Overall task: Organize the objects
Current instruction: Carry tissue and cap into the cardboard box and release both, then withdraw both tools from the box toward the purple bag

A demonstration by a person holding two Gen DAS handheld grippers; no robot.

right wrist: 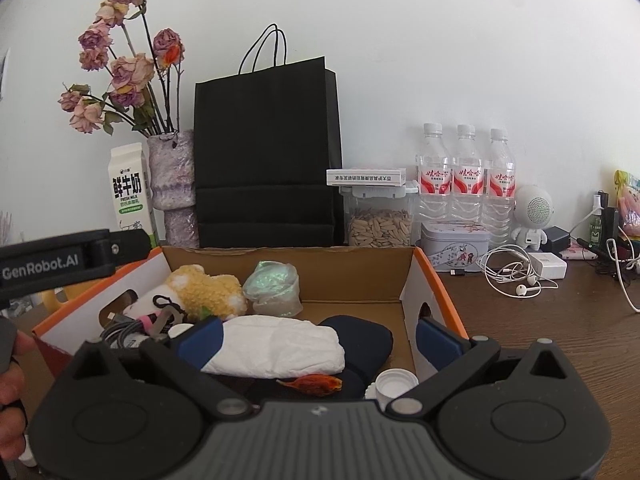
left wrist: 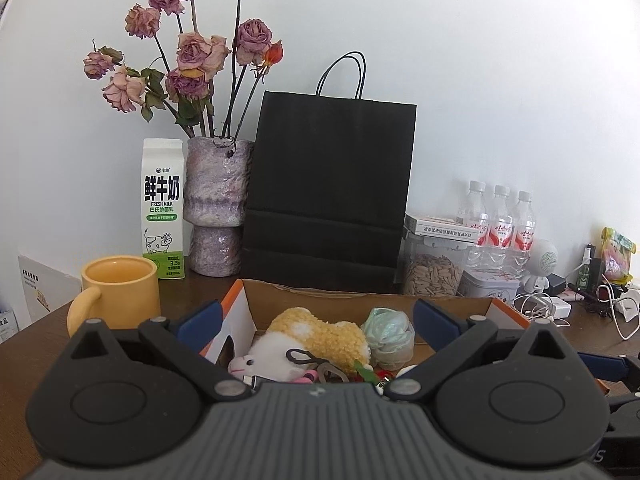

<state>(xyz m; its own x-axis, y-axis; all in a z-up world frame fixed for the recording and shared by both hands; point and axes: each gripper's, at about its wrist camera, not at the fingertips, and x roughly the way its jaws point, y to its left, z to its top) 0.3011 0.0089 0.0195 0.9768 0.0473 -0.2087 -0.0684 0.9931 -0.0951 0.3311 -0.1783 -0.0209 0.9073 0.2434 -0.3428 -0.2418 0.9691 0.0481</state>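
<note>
An open cardboard box with an orange rim (right wrist: 430, 280) sits on the brown table. It holds a yellow and white plush toy (left wrist: 316, 340), a pale green glittery bag (left wrist: 388, 332), a cable bundle (right wrist: 128, 330), a white folded packet (right wrist: 280, 350), a dark blue pouch (right wrist: 364, 334), a dried orange bud (right wrist: 316, 384) and a white cap (right wrist: 396, 388). My left gripper (left wrist: 316, 320) hovers open over the plush toy, nothing between its blue pads. My right gripper (right wrist: 318, 326) stands open over the white packet, with no pad pressing on it.
Behind the box stand a black paper bag (left wrist: 328, 184), a vase of dried roses (left wrist: 216, 208), a milk carton (left wrist: 162, 208), a seed jar (right wrist: 380, 224), a tin (right wrist: 454, 242) and three water bottles (right wrist: 466, 176). A yellow mug (left wrist: 120, 292) stands left; earphones and a charger (right wrist: 528, 272) lie right.
</note>
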